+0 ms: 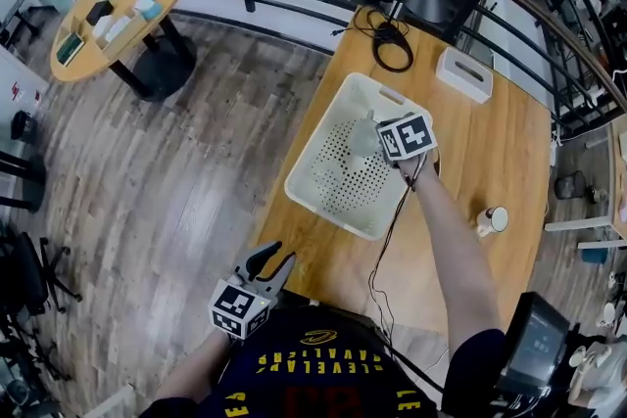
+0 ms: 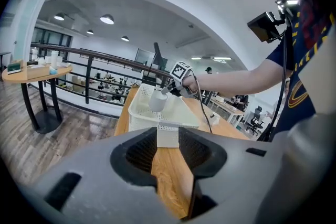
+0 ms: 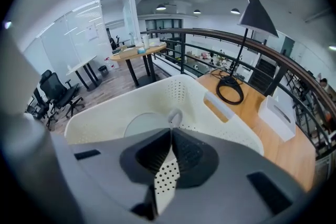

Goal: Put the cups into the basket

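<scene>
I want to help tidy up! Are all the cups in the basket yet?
Not yet. Done: I can't see any cup lying loose in the basket. In hand: the right gripper has its jaws shut on a white cup, held over the basket. Left: a second cup stands on the table, and the left gripper is open and empty.

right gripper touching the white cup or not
Touching. The right gripper view shows the right gripper with its jaws shut on the handle of the white cup.
</scene>
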The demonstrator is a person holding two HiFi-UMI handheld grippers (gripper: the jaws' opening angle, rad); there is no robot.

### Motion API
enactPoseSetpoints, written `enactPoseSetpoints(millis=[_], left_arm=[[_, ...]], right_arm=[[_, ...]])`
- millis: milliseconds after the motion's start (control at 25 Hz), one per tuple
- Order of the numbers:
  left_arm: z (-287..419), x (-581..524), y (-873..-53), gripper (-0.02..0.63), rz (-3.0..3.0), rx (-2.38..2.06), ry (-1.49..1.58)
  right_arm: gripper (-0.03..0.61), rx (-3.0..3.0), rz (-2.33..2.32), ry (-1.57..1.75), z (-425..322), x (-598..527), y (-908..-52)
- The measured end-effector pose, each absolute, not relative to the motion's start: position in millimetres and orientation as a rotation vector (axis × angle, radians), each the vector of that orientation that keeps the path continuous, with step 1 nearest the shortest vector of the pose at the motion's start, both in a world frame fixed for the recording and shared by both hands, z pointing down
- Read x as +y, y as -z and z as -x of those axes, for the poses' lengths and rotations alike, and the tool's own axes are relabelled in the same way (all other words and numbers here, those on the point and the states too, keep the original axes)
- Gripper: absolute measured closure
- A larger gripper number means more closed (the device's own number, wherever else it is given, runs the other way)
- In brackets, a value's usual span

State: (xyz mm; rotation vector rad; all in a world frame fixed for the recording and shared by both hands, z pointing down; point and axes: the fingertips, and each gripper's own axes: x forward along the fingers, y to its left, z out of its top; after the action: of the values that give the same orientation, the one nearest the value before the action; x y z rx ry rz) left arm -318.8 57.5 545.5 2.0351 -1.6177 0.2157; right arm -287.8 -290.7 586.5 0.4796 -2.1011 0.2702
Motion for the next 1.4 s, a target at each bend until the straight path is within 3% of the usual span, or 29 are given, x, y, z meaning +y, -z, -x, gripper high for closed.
enactPoseSetpoints(millis=[360,1000,1120,1400], left_arm=[[357.0,36.0,-549.6,0.492,-2.039,-1.560,-0.230],[358.9,25.6,-555.4,0.492,-2.061,-1.516,-0.245],[356.3,25.8,-556.9,0.492,-2.080,-1.505,-0.251],[349.5,23.7,-553.9,0.492,-2.108,-1.472,-0.249]], right_arm=[[0.557,-2.067,-0.521,-0.352,306.1,-303.3,-620.5],[0.554,-2.088,-0.560,-0.332,312.6,-309.1,-636.8],[0.460,-2.109,-0.585,-0.305,313.0,-310.7,-630.8],[0.458,-2.255,-0.670,-0.282,305.5,-305.7,-580.0]])
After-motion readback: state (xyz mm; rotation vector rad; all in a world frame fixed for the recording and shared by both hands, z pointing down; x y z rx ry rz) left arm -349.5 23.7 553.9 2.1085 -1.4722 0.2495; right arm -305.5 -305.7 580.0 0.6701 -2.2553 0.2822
